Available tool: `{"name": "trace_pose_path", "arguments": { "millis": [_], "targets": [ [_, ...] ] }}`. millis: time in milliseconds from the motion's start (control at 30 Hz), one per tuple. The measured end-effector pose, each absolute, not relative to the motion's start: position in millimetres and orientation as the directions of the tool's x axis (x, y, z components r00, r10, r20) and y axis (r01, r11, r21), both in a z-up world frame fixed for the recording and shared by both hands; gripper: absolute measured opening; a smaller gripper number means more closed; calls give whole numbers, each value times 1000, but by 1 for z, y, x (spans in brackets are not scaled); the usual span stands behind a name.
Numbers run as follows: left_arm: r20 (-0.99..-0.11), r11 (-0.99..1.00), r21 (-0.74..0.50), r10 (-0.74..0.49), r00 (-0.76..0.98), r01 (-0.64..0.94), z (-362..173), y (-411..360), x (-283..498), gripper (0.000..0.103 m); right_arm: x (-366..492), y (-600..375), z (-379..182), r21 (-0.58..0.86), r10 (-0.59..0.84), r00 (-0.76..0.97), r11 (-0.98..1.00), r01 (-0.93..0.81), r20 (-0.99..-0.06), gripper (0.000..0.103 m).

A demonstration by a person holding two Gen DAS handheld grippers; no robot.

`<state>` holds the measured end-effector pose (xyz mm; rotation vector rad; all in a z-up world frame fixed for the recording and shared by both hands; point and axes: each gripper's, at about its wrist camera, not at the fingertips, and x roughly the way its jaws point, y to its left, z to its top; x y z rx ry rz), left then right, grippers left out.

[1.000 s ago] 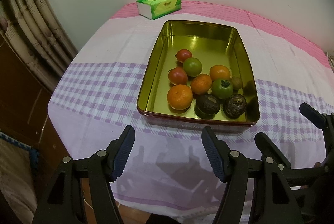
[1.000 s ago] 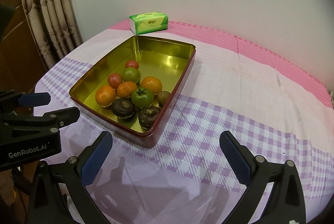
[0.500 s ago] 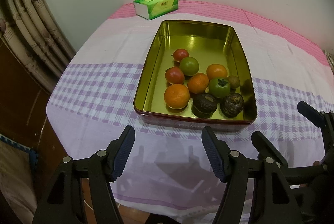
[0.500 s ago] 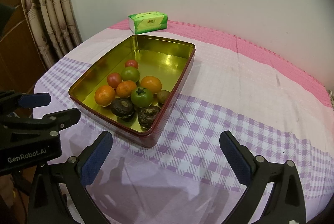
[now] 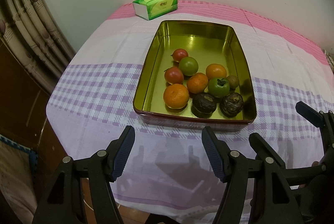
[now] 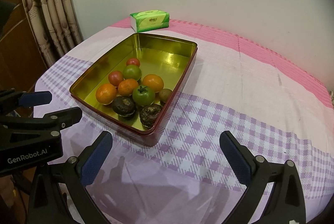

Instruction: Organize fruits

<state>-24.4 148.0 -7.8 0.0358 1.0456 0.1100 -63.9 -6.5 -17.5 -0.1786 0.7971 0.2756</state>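
Nine mixed fruits cluster in gold tin.

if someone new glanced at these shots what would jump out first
The shiny gold tin in the middle of the table catches the eye first, its fruit bunched at the near end: three oranges, with the biggest orange nearest the left wall, and two dark wrinkled fruits along the front. Behind it a green tissue pack sits by the wall, and the left claw and right claw hang open over the cloth.
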Motion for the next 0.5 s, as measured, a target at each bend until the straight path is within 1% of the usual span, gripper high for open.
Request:
{"name": "trace_pose_path", "arguments": {
  "millis": [500],
  "targets": [
    [-861, 994, 83, 109, 497, -73, -8, 148, -23, 67, -65, -5, -19, -57, 176, 663, 948, -314, -728, 102]
  ]
}}
